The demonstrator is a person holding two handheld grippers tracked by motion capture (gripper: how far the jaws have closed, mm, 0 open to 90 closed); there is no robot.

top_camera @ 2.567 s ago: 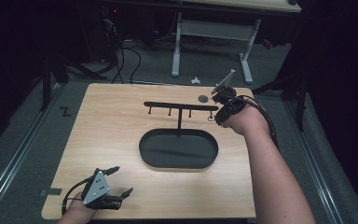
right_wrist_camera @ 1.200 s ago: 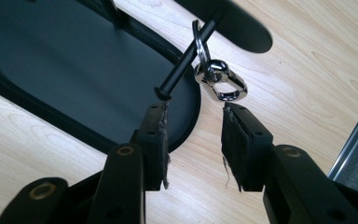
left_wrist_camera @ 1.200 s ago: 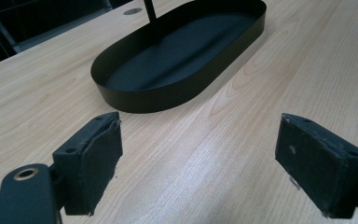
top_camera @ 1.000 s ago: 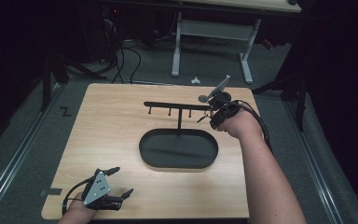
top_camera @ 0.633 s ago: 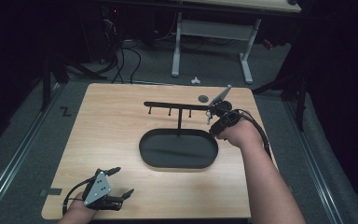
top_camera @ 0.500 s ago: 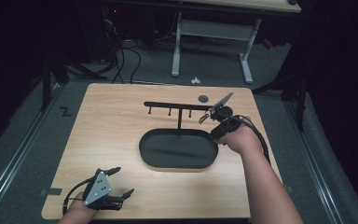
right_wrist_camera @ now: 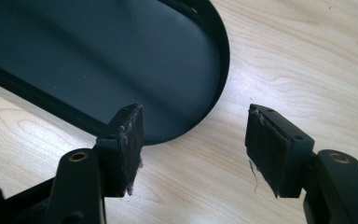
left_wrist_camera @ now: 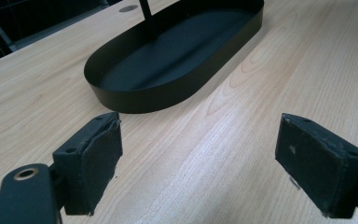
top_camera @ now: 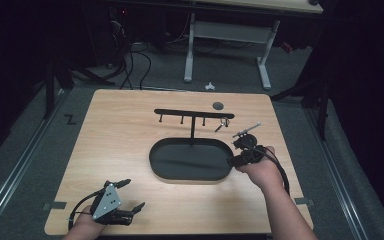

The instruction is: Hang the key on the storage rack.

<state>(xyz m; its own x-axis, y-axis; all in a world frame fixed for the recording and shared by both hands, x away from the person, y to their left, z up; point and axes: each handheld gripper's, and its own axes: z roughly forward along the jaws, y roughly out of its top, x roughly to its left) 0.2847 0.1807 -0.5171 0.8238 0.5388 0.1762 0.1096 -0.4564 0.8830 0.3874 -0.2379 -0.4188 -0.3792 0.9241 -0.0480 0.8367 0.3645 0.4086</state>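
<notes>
The right gripper (top_camera: 237, 152) hovers at the right end of the black oval tray (top_camera: 160, 167), its jaws spread with nothing between them, and in the right gripper view (right_wrist_camera: 193, 149) the tray's rounded rim (right_wrist_camera: 223, 56) lies just ahead of the pads. The left gripper (top_camera: 130, 197) sits near the front left of the wooden table (top_camera: 120, 125), jaws likewise spread and empty, well short of the tray (left_wrist_camera: 135, 100). A T-shaped black rack (top_camera: 194, 115) rises from the tray, and a small metal piece (top_camera: 224, 123) hangs near its right end.
</notes>
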